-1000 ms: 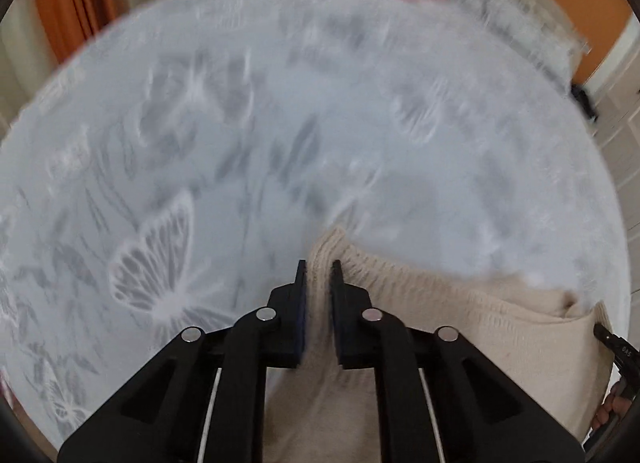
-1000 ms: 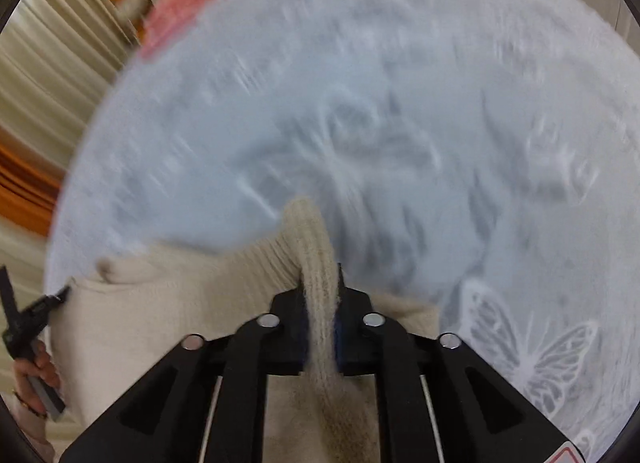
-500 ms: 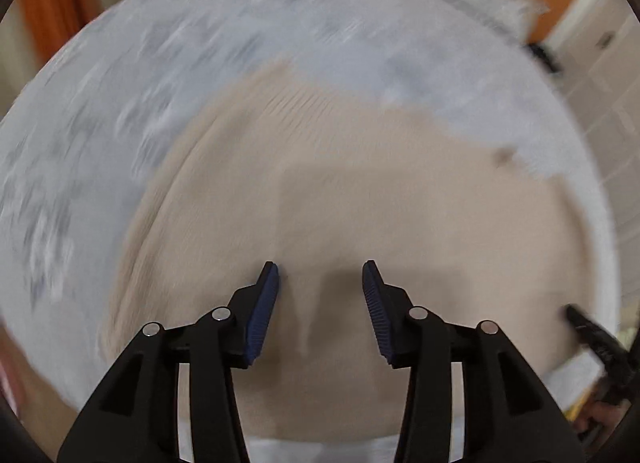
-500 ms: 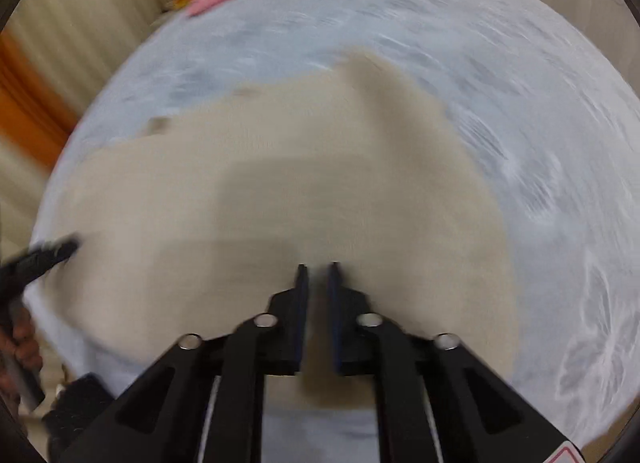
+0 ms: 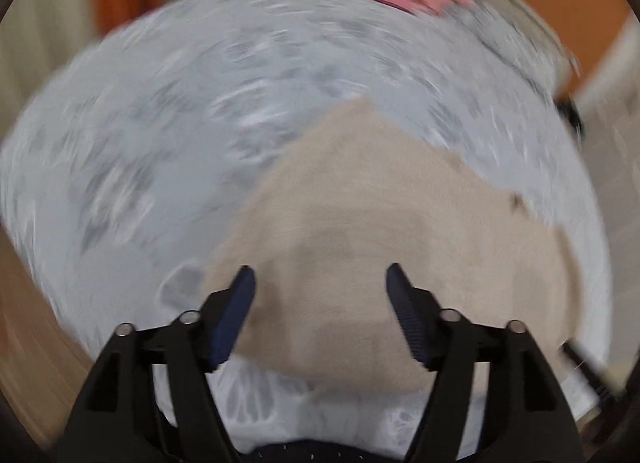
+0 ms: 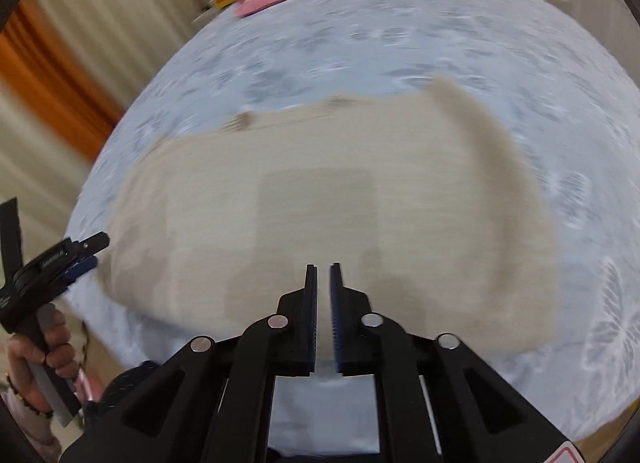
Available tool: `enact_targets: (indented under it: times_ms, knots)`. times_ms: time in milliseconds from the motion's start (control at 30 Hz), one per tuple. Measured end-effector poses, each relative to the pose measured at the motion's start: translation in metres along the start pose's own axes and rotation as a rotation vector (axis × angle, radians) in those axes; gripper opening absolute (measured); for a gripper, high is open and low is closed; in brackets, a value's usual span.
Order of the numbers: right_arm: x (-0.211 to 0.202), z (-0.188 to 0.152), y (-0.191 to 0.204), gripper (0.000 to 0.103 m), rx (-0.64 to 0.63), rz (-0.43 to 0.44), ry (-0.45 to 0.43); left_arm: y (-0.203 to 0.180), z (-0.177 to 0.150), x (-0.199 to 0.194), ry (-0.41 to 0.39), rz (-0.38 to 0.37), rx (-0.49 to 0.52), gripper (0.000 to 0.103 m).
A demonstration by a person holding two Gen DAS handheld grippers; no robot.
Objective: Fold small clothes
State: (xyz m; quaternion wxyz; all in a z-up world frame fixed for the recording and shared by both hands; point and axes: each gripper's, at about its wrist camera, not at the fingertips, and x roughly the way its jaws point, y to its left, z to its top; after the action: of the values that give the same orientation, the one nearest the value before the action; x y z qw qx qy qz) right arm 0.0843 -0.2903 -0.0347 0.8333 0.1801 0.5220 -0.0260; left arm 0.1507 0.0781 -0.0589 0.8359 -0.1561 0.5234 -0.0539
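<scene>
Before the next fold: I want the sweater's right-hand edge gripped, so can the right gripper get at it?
Probably yes. The right gripper hangs above the beige sweater, nothing lying between it and that edge, but its jaws are nearly shut and must open first.

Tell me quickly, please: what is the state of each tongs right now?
Left tongs: open, holding nothing, above the beige sweater.
Right tongs: nearly closed, a thin gap, nothing between them.

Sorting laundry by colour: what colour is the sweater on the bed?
Beige sweater, clearest in the right wrist view.
</scene>
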Motion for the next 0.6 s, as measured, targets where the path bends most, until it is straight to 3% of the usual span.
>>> enact_targets:
  times_ms: [67,167,267,400,600]
  knots:
    - [0.009,0.010,0.016,0.005,-0.034,0.007,0.021,0.040,0.000,0.005,0.040,-0.096,-0.209,0.067]
    - [0.022,0.022,0.042,0.005,-0.065,0.003,0.056,0.074,-0.011,0.024,0.112,-0.117,-0.380,0.067]
    - [0.048,0.044,0.060,0.005,-0.093,-0.029,0.099,0.075,-0.022,0.044,0.178,-0.160,-0.402,0.070]
    - [0.073,0.061,0.073,0.005,-0.079,-0.026,0.136,0.061,-0.022,0.052,0.156,-0.163,-0.392,0.091]
    - [0.068,0.066,0.083,0.005,-0.079,-0.017,0.109,0.053,-0.013,0.060,0.170,-0.128,-0.364,0.093]
